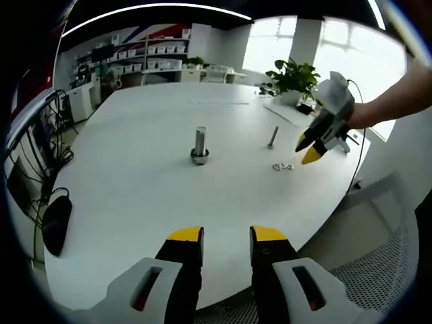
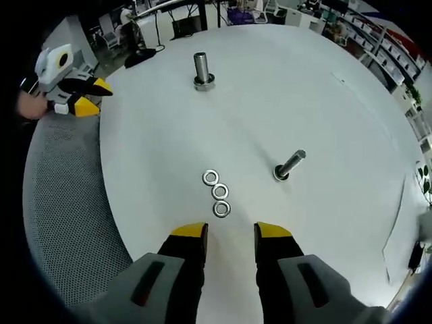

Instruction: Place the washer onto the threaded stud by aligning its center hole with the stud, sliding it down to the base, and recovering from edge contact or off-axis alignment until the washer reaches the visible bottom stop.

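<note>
My right hand-held gripper (image 2: 231, 233) hangs apart over three thin, slippery washers (image 2: 216, 192) (pinch one's rim).

We are in an office-like lab or workroom. A large round white bench (image 1: 135, 202) stands on grey patterned carpet (image 2: 64, 223). Behind it we see white shelving with rows of white storage bins (image 1: 152, 57), a leafy green potted plant (image 1: 293, 77) by bright windows (image 1: 337, 40), and black cables (image 1: 47, 135) at the bench's edge.
</note>
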{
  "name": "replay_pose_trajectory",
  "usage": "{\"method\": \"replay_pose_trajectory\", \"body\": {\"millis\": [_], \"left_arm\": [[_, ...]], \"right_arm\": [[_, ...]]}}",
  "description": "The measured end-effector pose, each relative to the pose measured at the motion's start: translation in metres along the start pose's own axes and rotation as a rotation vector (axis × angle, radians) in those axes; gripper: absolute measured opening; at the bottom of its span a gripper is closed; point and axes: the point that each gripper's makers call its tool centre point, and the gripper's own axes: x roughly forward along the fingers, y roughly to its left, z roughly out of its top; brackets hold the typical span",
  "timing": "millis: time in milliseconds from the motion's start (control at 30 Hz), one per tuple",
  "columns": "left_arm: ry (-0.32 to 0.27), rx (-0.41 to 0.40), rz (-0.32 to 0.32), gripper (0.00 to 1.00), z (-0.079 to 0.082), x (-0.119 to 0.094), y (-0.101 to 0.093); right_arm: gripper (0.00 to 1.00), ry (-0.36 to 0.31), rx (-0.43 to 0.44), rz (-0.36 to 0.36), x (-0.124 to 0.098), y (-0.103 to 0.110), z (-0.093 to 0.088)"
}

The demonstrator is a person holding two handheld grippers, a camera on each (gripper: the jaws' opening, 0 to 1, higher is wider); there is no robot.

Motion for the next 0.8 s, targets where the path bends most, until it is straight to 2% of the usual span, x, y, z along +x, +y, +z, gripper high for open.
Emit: {"method": "replay_pose_trajectory", "body": {"millis": [267,467,700,800], "left_arm": [[-0.007,0.003,-0.019,0.25,0.001,0.0,-0.004],[-0.016,0.005,-0.041,0.25,0.003,0.0,-0.008],[-0.033,0.003,-0.04,0.25,0.006,-0.001,-0.007],[-0.034,0.007,-0.043,0.25,0.006,-0.001,-0.008]], "right_arm": [[0.28,0.049,-0.006,-0.014,0.011,0.004,-0.001],[0.28,0.062,0.026,-0.012,0.018,0.004,0.001],[0.24,0.096,-0.007,-0.023,0.022,0.004,0.0],[0.22,0.104,0.006,-0.019,0.024,0.004,-0.001]]}}
